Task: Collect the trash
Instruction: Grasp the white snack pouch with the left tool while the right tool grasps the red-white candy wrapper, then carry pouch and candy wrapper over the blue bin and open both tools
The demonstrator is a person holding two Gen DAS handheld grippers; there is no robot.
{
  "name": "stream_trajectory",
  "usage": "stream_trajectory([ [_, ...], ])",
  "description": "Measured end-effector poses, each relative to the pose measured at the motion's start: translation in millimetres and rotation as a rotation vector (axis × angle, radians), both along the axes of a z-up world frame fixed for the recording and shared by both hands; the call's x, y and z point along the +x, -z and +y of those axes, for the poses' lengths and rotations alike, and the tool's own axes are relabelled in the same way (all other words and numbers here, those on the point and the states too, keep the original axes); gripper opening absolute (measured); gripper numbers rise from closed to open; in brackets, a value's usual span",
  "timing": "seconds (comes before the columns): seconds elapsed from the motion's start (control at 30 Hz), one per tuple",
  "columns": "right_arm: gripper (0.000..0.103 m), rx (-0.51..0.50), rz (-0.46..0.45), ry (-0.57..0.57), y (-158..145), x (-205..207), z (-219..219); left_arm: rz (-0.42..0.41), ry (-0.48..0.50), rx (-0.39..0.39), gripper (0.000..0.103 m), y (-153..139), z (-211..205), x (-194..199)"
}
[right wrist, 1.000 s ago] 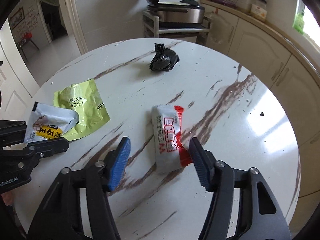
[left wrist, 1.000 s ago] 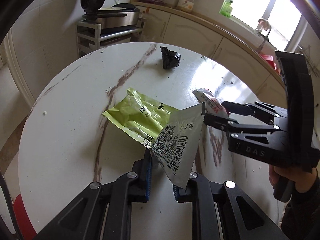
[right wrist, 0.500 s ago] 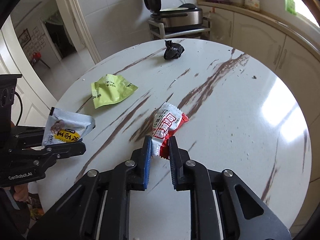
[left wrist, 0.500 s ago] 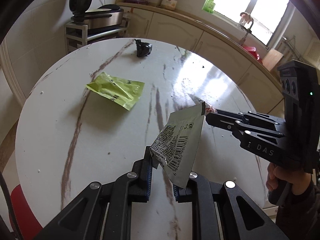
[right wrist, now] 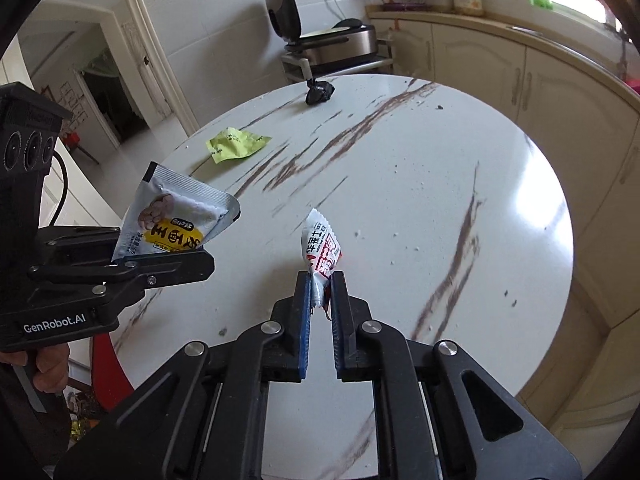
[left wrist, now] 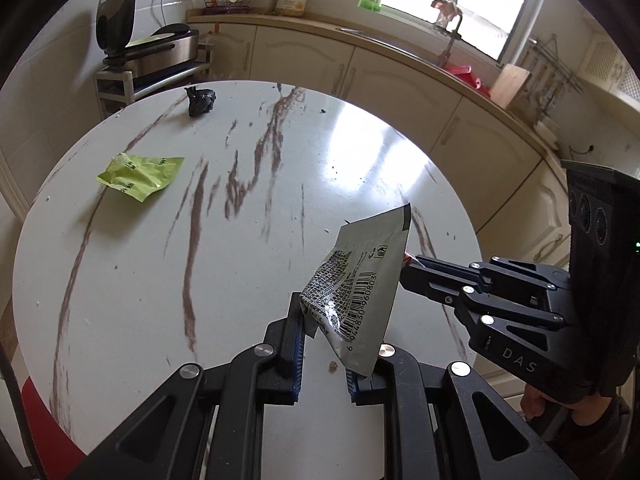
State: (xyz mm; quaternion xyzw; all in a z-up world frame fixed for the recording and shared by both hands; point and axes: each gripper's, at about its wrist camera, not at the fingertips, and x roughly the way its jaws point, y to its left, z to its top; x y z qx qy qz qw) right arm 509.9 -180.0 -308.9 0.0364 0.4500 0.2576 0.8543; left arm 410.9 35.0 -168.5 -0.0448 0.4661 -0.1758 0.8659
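Observation:
My left gripper is shut on a silver snack packet with a barcode, held above the round marble table; the packet also shows in the right wrist view. My right gripper is shut on a red and white wrapper, lifted off the table. A green wrapper lies flat at the table's left, also in the right wrist view. A crumpled black bag sits at the far edge, also in the right wrist view.
Cream kitchen cabinets curve behind the table. A rack with a steel cooker stands at the far left. A red stool is beside the table's near edge. Crumbs dot the tabletop.
My right gripper closed on the red and white wrapper and lifted it. Both grippers pulled back and up from the table, and the left still holds the silver packet.

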Motion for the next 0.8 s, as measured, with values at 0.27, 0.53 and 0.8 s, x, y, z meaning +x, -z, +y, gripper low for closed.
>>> stream_trajectory([
  [0.27,0.008,0.116,-0.028,0.050,-9.5,-16.4,-26.7,0.002,0.042,0.005,0.013,-9.4,-34.2,-6.3],
  [0.53,0.008,0.179,-0.083,0.152,-25.5,-44.0,-82.2,-0.029,0.143,0.018,0.013,-26.1,-89.7,-15.2],
  [0.8,0.008,0.164,-0.099,0.412,-12.1,-103.6,-187.4,-0.015,0.324,0.039,0.013,-16.9,-198.8,-18.9],
])
